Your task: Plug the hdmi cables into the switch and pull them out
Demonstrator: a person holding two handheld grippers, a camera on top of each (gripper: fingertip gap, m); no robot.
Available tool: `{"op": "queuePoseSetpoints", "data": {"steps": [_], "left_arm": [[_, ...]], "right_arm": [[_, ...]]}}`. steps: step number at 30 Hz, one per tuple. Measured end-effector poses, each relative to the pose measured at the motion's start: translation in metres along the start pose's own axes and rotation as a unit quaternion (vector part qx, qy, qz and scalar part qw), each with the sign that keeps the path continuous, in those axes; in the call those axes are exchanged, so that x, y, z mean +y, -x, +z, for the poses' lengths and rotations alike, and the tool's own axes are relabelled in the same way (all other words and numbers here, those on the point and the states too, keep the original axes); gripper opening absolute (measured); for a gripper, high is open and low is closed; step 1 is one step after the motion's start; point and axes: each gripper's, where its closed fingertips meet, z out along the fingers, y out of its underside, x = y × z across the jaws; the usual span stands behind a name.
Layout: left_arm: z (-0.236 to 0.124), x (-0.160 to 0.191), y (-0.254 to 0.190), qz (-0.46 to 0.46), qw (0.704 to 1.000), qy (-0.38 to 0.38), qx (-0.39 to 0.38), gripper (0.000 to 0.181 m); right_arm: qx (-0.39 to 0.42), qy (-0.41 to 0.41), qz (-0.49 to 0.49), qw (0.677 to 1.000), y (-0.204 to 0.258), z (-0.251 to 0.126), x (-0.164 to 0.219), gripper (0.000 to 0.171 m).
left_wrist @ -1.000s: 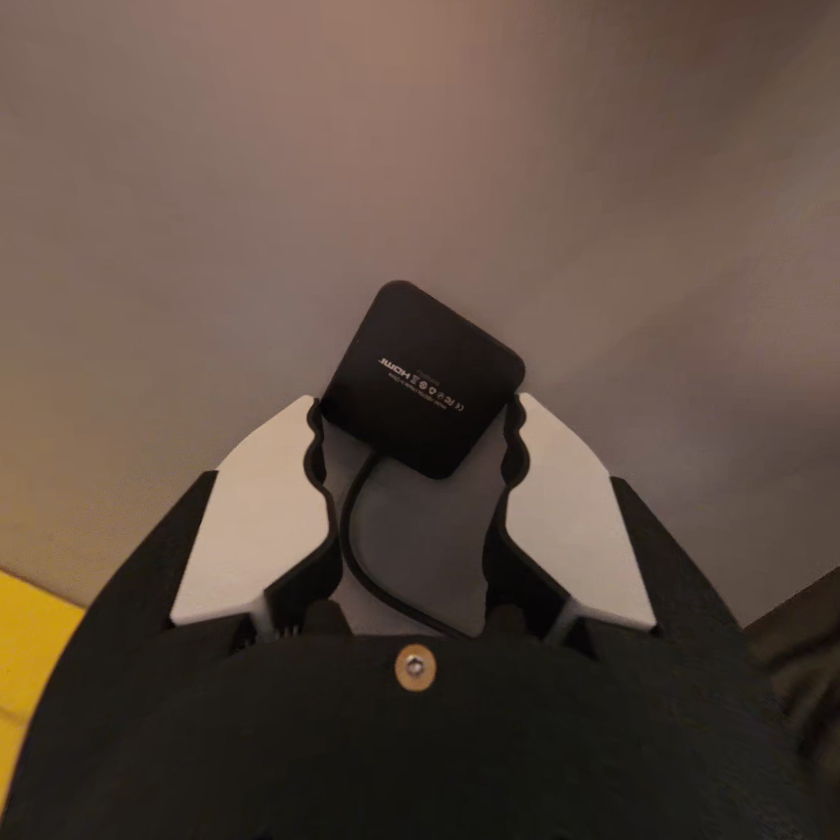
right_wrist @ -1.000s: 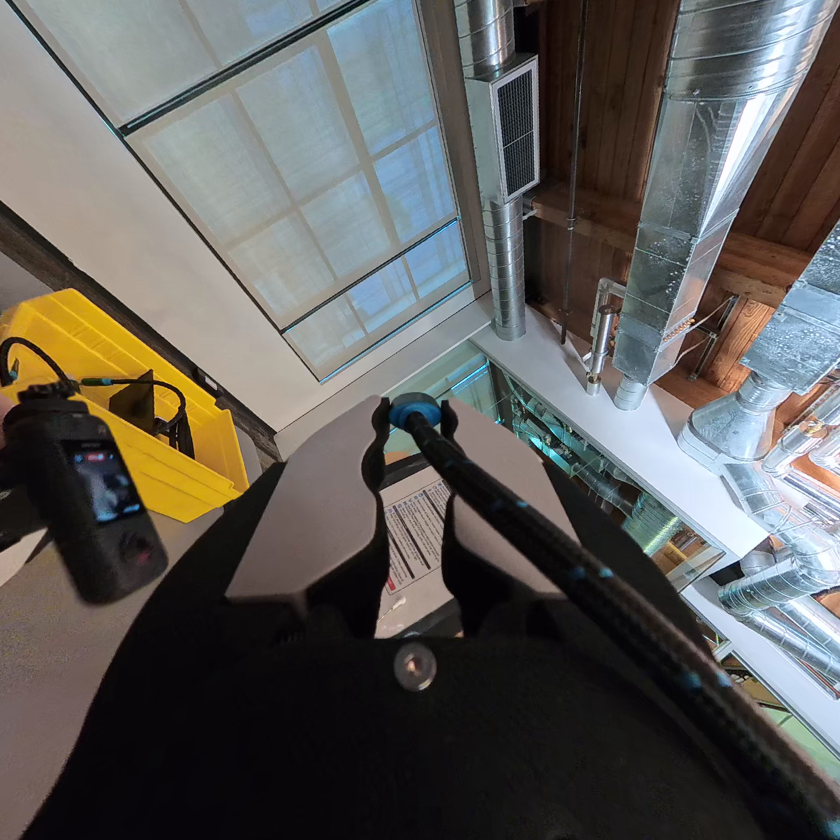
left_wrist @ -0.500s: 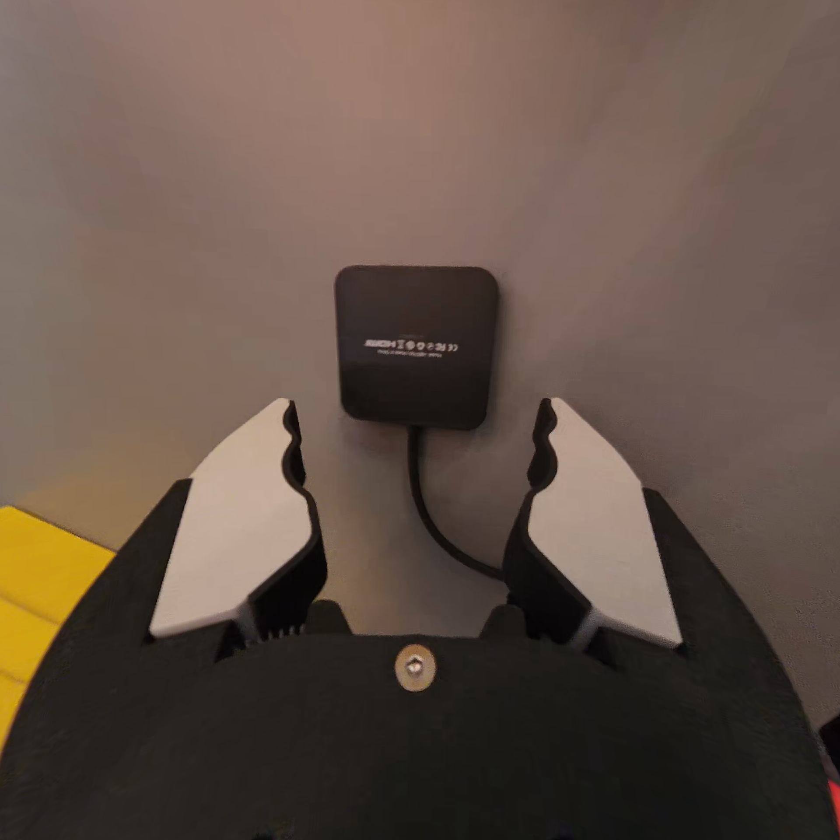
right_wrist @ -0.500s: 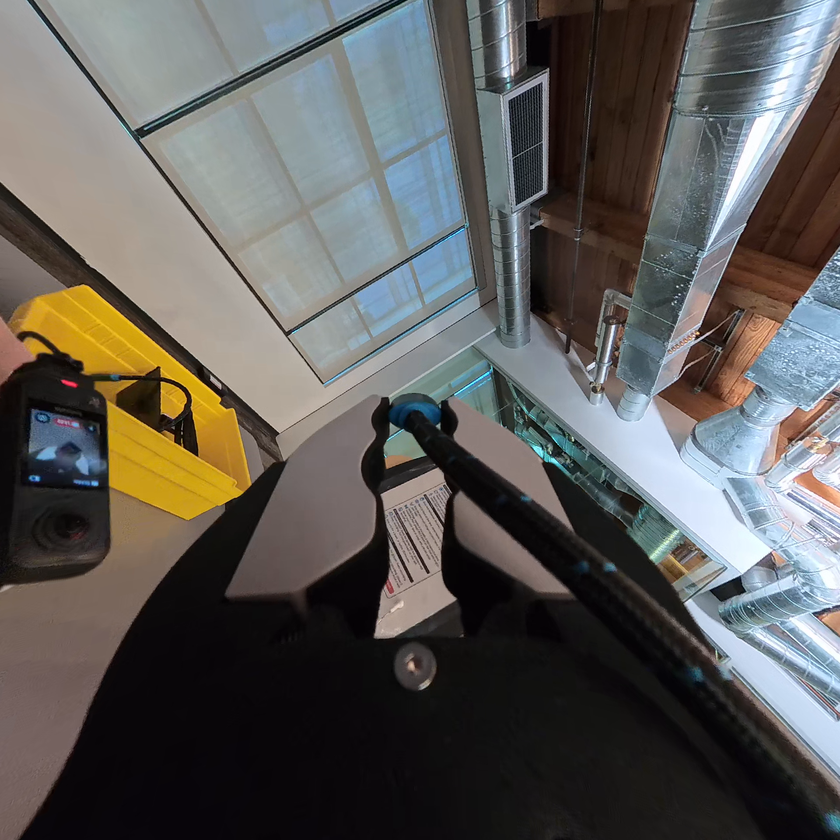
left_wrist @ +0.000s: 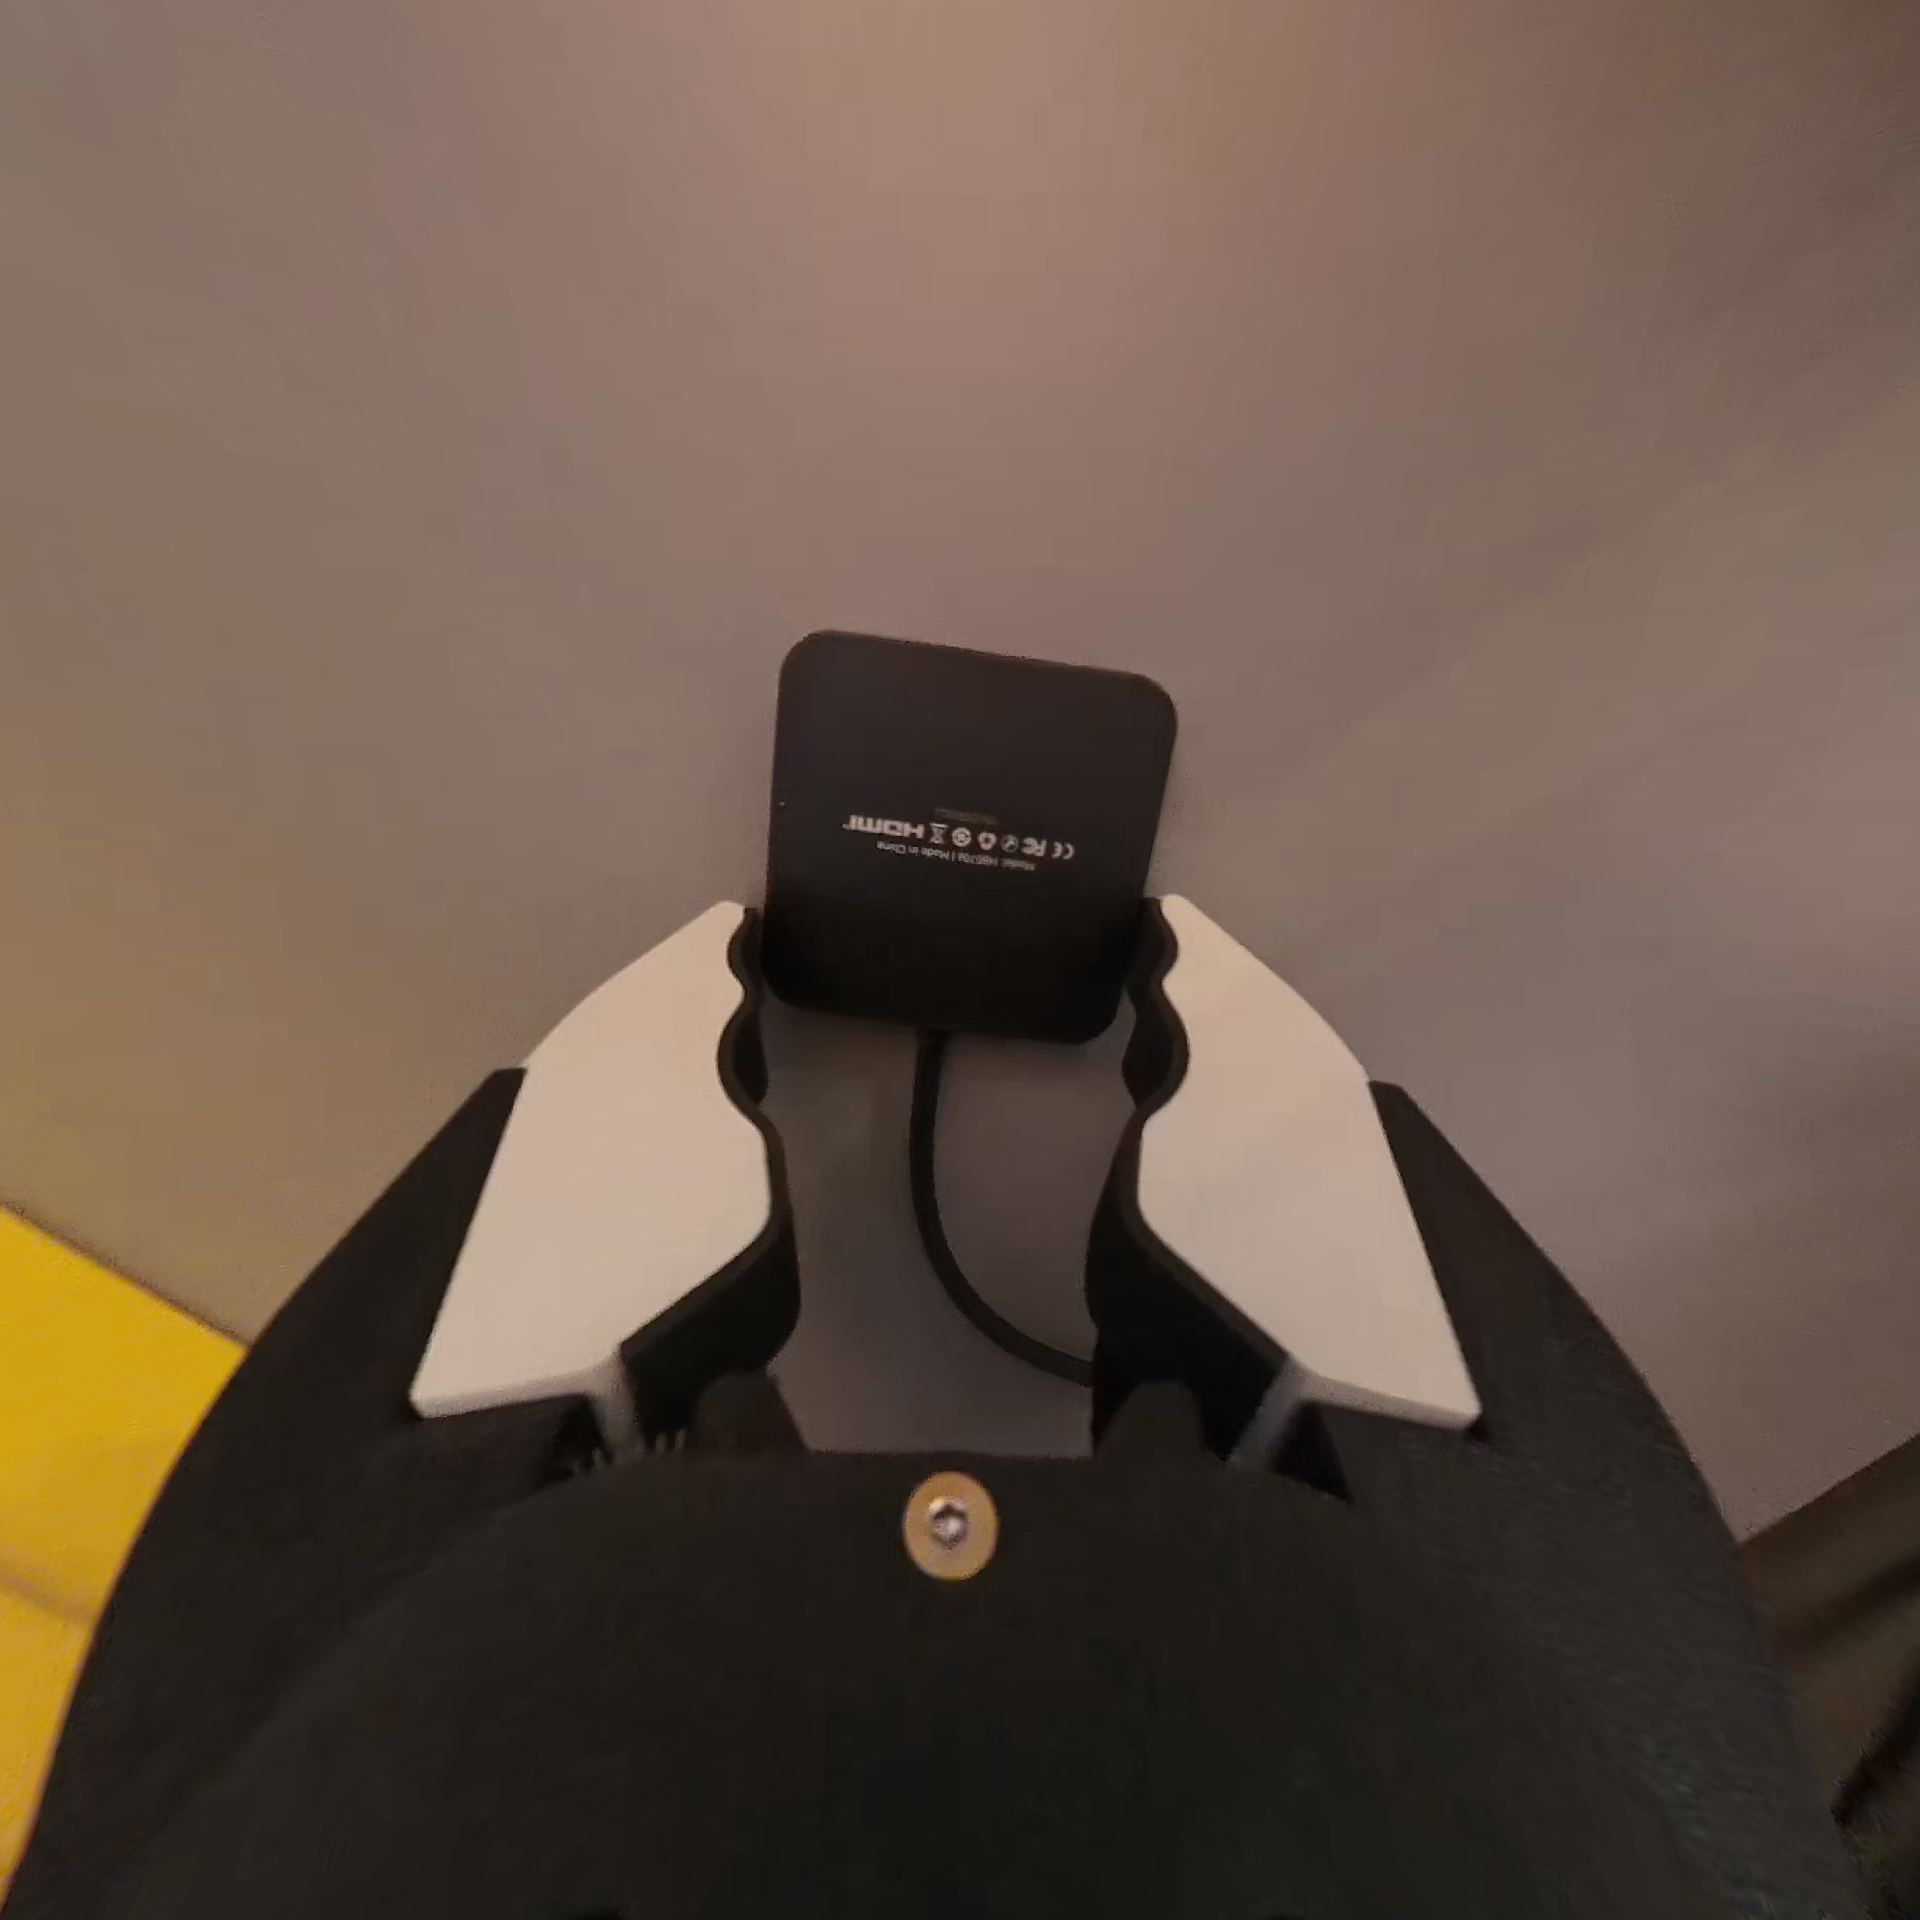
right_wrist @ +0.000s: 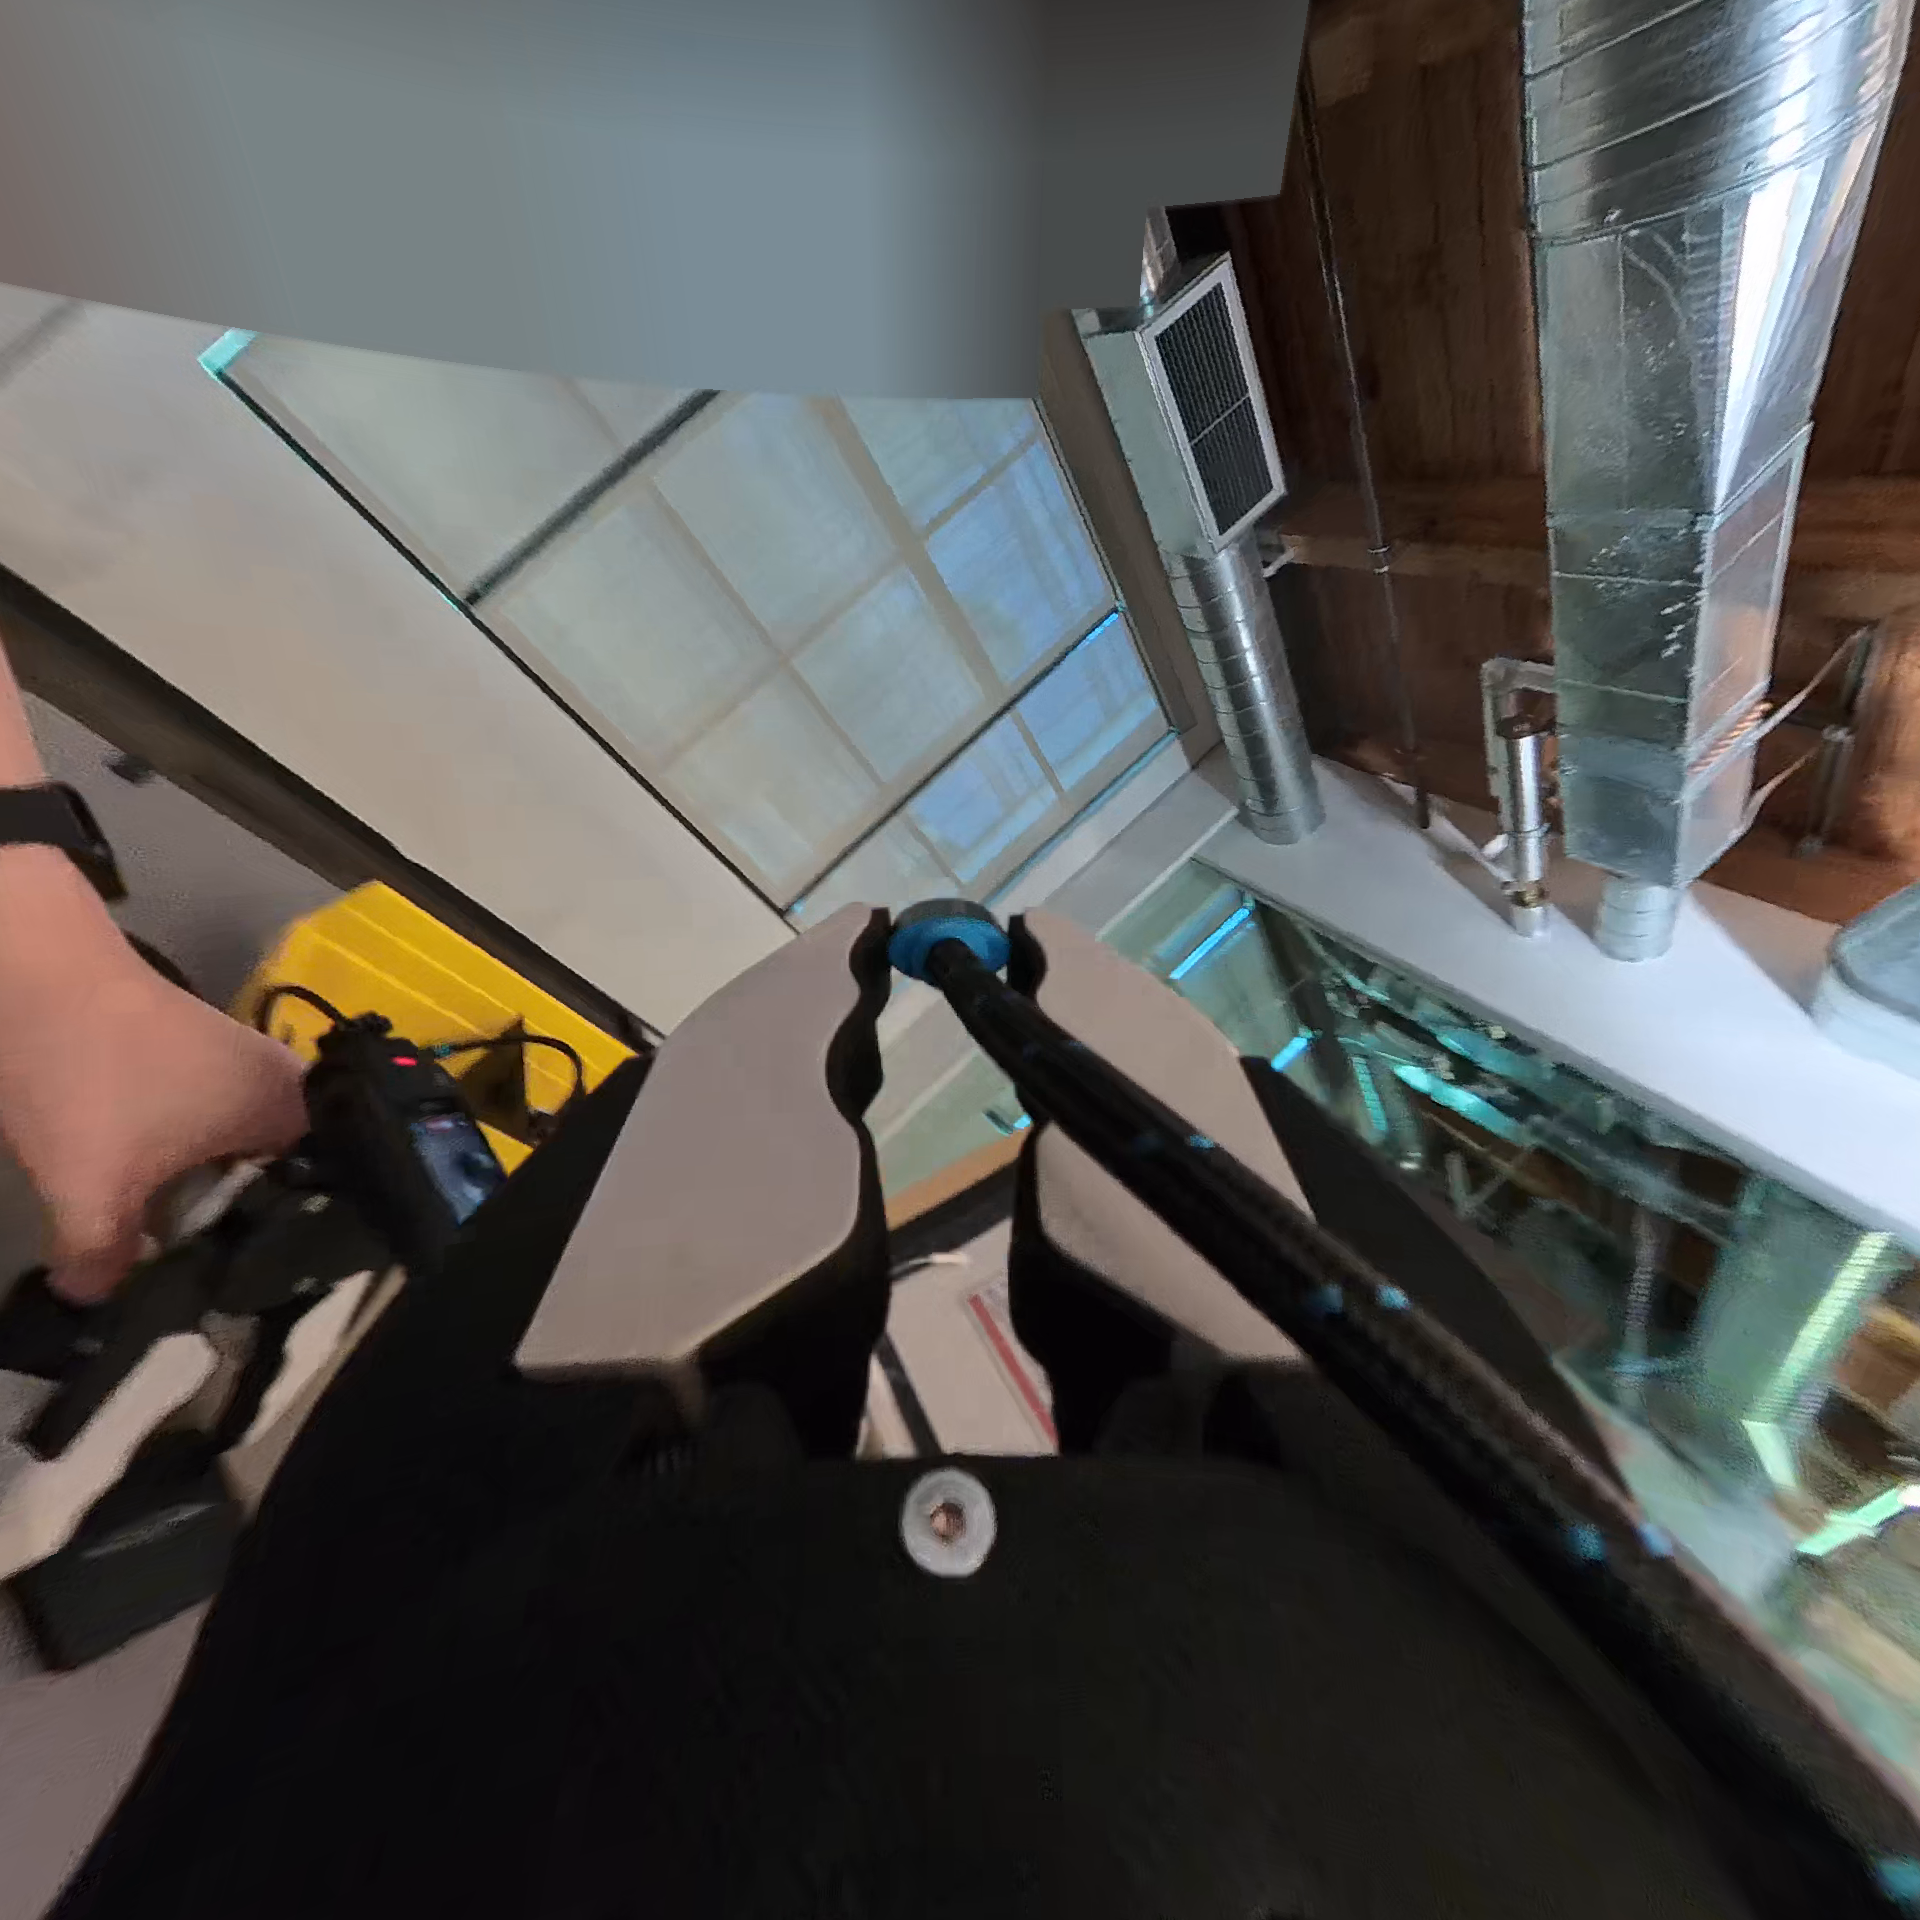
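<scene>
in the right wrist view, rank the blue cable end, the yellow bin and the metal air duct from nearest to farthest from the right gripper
1. Blue cable end: clamped between the fingertips of the right gripper, its braided cable running back to the lower right.
2. Yellow bin: lower left, on the table beyond the other handheld gripper.
3. Metal air duct: upper right, up against the wooden ceiling.

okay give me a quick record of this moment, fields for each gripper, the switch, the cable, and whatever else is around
left gripper: fingertips flank the switch's near corners, contact unclear
switch: black square box on grey table, thin lead trailing toward camera
right gripper: shut on hdmi cable, pointing toward ceiling
hdmi cable: black braided, blue collar at fingertips
surroundings: yellow bin, metal ducts
</scene>
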Motion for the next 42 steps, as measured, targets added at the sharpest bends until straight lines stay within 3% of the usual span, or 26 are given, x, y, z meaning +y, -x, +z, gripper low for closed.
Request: {"op": "queuePoseSetpoints", "data": {"steps": [1,5,8,11,20,24,27,30,42], "left_arm": [[-0.001,0.001,0.004,-0.034,0.999,-0.009,-0.003,0.068],[-0.006,0.0,0.009,-0.103,0.993,-0.054,0.033,0.068],[-0.005,0.005,0.01,-0.075,0.996,-0.044,0.021,0.068],[-0.003,0.009,0.008,-0.034,0.999,-0.024,-0.003,0.072],[-0.007,0.016,0.002,-0.017,1.0,-0.015,0.019,0.087],[-0.012,0.021,0.008,0.013,1.0,-0.02,-0.006,0.088],[-0.017,0.015,0.013,0.028,0.998,-0.047,-0.034,0.077],[-0.013,0.016,0.009,0.042,0.998,-0.035,-0.037,0.082],[-0.002,0.011,0.003,0.024,0.999,-0.035,0.004,0.086]], "right_arm": [[-0.009,-0.007,0.023,1.0,0.0,0.0,0.0,0.022],[-0.074,-0.067,0.193,0.976,0.001,0.001,-0.006,0.022],[-0.113,-0.122,0.312,0.935,-0.004,-0.002,-0.01,0.021],[-0.129,-0.135,0.367,0.911,-0.006,-0.002,-0.007,0.021],[-0.142,-0.086,0.334,0.928,0.011,0.008,0.004,0.022],[-0.138,-0.08,0.328,0.931,0.01,0.008,0.009,0.022],[-0.133,-0.076,0.32,0.935,0.009,0.008,0.011,0.022],[-0.138,-0.07,0.305,0.94,0.013,0.008,0.011,0.022],[-0.155,-0.024,0.255,0.954,0.031,0.016,0.02,0.022]]}}
